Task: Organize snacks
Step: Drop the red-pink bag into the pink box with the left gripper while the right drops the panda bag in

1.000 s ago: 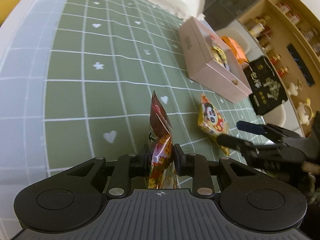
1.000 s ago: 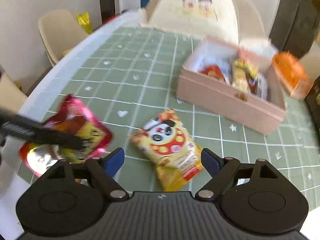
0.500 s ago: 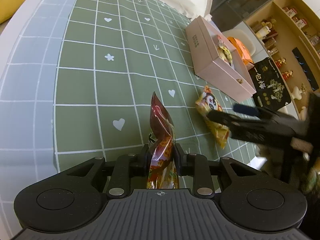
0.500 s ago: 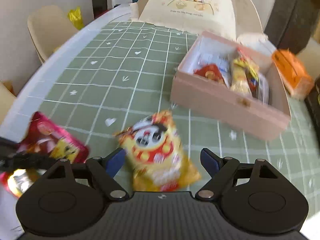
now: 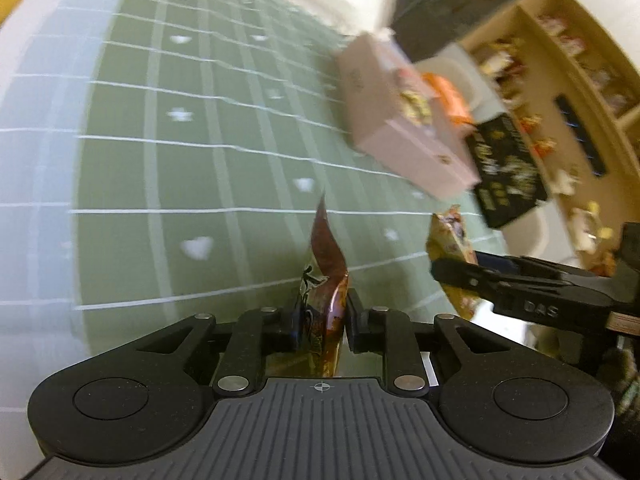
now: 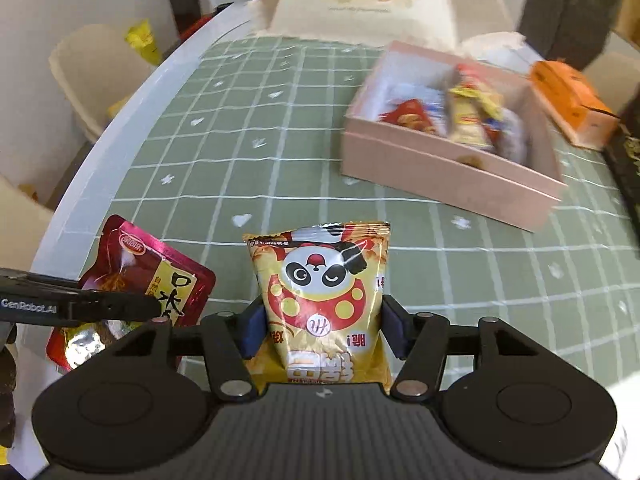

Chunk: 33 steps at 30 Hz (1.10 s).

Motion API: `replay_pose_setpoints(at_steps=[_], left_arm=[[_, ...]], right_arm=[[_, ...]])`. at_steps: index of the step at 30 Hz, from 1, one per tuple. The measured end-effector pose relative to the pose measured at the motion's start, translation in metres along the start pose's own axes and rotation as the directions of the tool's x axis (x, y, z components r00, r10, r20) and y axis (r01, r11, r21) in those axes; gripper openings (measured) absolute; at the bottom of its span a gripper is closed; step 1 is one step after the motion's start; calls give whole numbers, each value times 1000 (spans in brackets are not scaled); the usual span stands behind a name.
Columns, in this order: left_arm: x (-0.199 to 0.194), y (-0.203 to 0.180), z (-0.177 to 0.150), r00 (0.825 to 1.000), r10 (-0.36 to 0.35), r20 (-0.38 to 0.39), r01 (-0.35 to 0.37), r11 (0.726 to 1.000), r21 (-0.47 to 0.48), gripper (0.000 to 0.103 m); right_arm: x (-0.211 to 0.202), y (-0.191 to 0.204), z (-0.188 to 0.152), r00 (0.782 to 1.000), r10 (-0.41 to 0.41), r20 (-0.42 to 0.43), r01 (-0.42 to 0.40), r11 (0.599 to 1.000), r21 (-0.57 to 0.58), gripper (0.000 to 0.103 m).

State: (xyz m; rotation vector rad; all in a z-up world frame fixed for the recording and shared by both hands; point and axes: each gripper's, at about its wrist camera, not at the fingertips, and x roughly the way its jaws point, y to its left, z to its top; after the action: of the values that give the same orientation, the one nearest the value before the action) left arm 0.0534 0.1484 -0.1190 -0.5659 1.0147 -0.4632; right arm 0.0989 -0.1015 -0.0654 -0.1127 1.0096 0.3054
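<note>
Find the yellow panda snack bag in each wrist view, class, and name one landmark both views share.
Left wrist view: yellow panda bag at right of centre, edge-on, partly behind the other gripper's fingers.
Right wrist view: yellow panda bag at bottom centre, between the blue fingers.
Shared landmark: the open pink box.

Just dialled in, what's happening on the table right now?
A person is sorting snacks with tongs in each hand. The left tongs are closing on a red snack packet, held edge-on. The right tongs are closing around a yellow panda bag, pads at its sides. The pink box ahead, on the green checked tablecloth, already holds several packets.
</note>
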Motion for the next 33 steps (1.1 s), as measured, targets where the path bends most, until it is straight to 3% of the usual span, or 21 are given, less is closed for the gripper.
replay_pose_setpoints(at_steps=[5,6,10,14,15,19,22,24,27,31,33], left_arm=[[4,-33,26,994,-104,22,103,993,56,24],[4,-42,38,987,-155,35,153,987,54,24],[3,-87,102,945,-305,120,295,951,93,24],[28,-120,170,885,-406,226,404,913,58,28],[41,-124,188,883,-397,250,399,916,48,28],[66,-124,207,934,-191,302,187,981,41,29],[65,-112,185,946,-154,284,139,988,72,29],[57,-108,161,961,-82,264,53,992,115,29],[46,-106,126,970,30,241,-68,986,152,29],[32,-110,102,969,100,228,-139,977,161,28],[29,-123,91,962,139,236,-189,960,206,26]], right_arm=[[-20,-27,-9,997,-78,24,77,995,61,58],[-24,-33,-12,995,-93,24,91,993,76,58],[-40,-56,-21,990,-134,33,129,985,117,58],[-48,-75,-17,987,-151,62,141,978,151,58],[-48,-79,-14,986,-154,65,142,978,156,58],[-40,-89,-7,983,-171,64,160,977,143,58],[-37,-104,-6,987,-153,55,143,977,157,58],[-38,-114,-2,989,-140,49,128,972,196,58],[-54,-123,26,985,-128,119,100,972,211,58],[-61,-132,91,970,-105,220,63,979,194,59],[-51,-140,129,966,-83,245,31,978,207,68]])
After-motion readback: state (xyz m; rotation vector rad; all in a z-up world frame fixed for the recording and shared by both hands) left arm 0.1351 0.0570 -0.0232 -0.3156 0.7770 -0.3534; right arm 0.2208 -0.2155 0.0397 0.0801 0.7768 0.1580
